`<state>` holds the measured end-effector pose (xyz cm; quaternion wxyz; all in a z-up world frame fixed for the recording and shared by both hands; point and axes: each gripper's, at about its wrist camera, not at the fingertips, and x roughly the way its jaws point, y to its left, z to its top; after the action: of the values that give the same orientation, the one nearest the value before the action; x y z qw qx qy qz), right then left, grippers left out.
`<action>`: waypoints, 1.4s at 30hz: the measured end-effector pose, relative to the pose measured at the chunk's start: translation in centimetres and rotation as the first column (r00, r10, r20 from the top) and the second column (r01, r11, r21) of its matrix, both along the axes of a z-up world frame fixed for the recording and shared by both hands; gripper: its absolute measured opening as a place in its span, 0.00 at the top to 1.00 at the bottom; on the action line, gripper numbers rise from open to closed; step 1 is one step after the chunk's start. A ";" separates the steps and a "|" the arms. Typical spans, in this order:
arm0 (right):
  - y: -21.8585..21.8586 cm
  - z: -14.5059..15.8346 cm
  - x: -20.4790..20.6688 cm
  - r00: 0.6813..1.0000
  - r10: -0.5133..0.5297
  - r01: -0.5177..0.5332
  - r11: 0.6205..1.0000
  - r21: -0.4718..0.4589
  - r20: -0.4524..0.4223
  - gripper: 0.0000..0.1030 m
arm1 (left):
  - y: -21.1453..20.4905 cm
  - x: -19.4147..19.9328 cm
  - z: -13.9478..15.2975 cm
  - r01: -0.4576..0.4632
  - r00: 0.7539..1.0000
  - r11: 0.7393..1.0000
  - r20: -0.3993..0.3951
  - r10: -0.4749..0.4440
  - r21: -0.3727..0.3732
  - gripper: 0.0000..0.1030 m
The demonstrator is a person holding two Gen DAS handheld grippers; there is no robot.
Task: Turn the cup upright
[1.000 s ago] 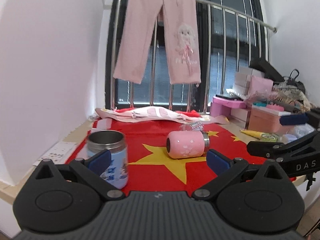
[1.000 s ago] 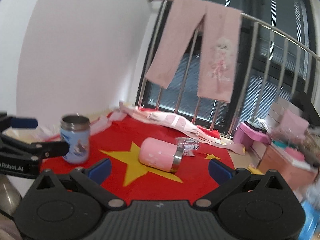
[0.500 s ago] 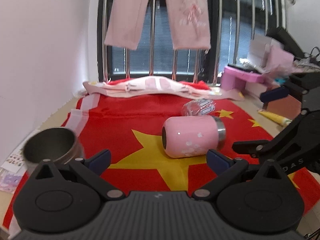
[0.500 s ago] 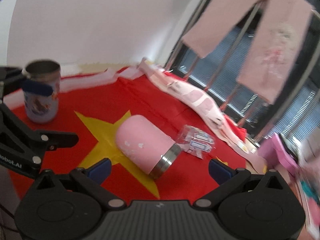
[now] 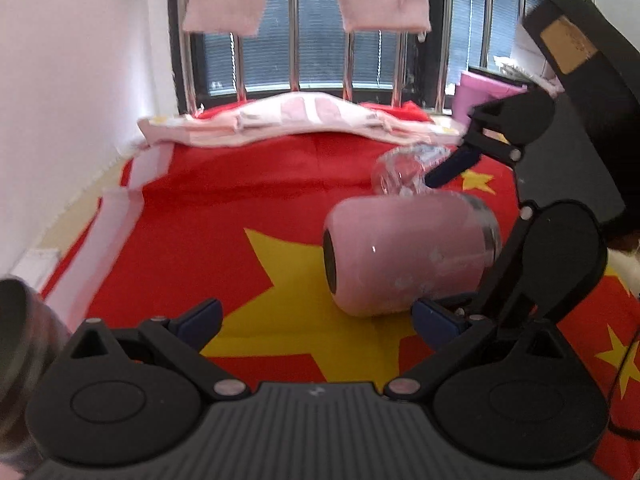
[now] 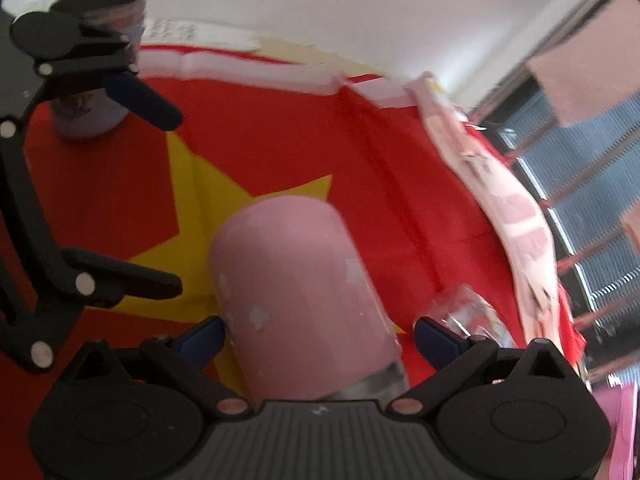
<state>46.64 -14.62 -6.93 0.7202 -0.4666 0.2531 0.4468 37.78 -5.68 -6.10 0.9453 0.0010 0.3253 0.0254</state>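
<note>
Sideways pink cup [image 6: 304, 300], right hand-held gripper [image 6: 320, 334] straddling it, unclosed

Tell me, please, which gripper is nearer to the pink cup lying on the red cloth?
The right gripper. Its open fingers sit either side of the pink cup, near the rim end. The left gripper hangs back, with the cup ahead and to its right.

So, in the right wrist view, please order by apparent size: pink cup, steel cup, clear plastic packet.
1. pink cup, largest, though nearest the camera.
2. steel cup, far and partly hidden.
3. clear plastic packet, similar; ranking against the steel cup is unsure.
</note>
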 end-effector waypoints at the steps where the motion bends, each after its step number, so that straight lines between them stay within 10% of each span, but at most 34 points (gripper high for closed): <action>1: 0.2 -0.4 0.1 1.000 0.014 -0.014 1.000 -0.009 -0.003 0.02 | 0.0 0.1 -0.2 0.005 1.000 1.000 -0.003 -0.005 -0.002 0.00; 19: -3.1 0.1 -1.5 0.999 0.033 -0.029 0.995 0.097 -0.042 0.13 | -0.3 -0.5 0.8 -0.020 1.000 1.000 0.002 0.020 -0.013 0.00; 42: -4.2 3.5 -15.6 0.997 0.027 -0.001 0.942 0.336 -0.073 0.19 | 0.3 -17.0 5.9 -0.086 0.989 0.996 0.125 0.082 0.020 0.00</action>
<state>31.04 -18.81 -3.42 0.7757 -0.3216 0.1973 0.5059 20.76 -5.34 -0.20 0.9617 -0.0022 0.2651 0.0694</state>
